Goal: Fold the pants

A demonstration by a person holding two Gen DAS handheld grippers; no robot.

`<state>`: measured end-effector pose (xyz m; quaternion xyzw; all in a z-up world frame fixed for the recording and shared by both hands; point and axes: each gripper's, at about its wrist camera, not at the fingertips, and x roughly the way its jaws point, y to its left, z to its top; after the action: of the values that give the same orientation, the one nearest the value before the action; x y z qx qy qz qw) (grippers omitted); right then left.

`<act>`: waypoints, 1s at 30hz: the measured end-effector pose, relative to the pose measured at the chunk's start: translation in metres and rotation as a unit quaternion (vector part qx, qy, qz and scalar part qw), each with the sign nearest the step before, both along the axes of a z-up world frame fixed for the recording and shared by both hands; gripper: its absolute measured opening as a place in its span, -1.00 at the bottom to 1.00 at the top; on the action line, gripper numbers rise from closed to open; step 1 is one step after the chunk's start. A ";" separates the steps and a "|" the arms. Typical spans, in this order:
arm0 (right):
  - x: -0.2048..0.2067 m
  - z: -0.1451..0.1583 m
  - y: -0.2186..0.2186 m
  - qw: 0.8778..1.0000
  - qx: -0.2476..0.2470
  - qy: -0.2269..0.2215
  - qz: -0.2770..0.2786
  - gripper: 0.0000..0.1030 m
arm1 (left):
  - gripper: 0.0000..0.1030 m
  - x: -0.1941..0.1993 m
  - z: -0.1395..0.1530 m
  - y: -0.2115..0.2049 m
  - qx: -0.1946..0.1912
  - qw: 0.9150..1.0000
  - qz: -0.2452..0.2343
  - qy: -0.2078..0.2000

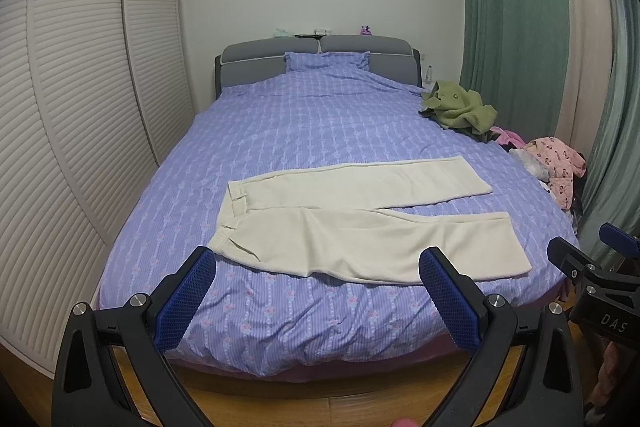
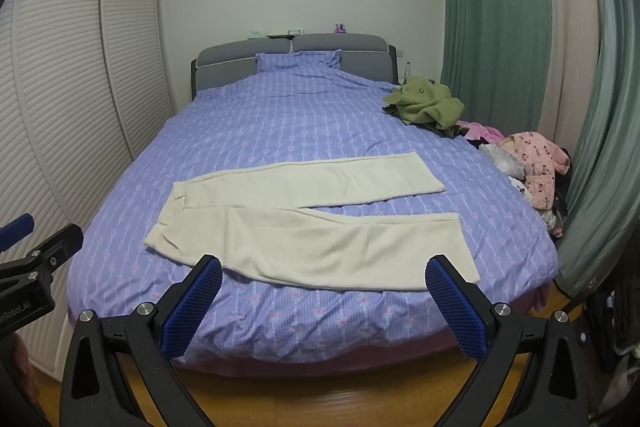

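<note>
Left gripper (image 1: 316, 263) with blue textured pads spread wide, gripping nothing, hovering short of the bed's foot. Right gripper (image 2: 324, 267) likewise splayed wide and empty, alongside. Just beyond, cream ribbed fabric pants (image 1: 360, 223) laid flat across the lilac striped duvet (image 1: 304, 131), waistband to the left, both legs running right and slightly parted. Likely trouble: pinching duvet together with the hem, dragging bedding into the fold. Uneven lifts by the two grippers could skew the legs. Soft cloth may slip from the pads. Heap of green and pink clothes (image 1: 460, 107) well apart, no obstacle.
</note>
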<state>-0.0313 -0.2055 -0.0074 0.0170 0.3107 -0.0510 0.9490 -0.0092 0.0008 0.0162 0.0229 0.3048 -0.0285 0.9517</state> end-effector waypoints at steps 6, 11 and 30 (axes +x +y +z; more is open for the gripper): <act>0.000 0.000 0.000 1.000 0.001 0.001 0.000 1.00 | 1.00 0.000 0.000 -0.002 0.000 1.000 -0.001 0.001; 0.000 -0.001 -0.002 1.000 0.001 0.002 0.002 1.00 | 1.00 0.002 -0.001 -0.007 -0.001 1.000 0.004 0.005; 0.049 -0.037 -0.037 0.998 0.016 0.044 0.052 1.00 | 1.00 0.035 -0.041 -0.016 0.015 0.995 0.090 0.046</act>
<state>0.0172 -0.2429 -0.0443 0.0136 0.3536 0.0030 0.9353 0.0255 -0.0152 -0.0251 0.0082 0.3492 0.0606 0.9351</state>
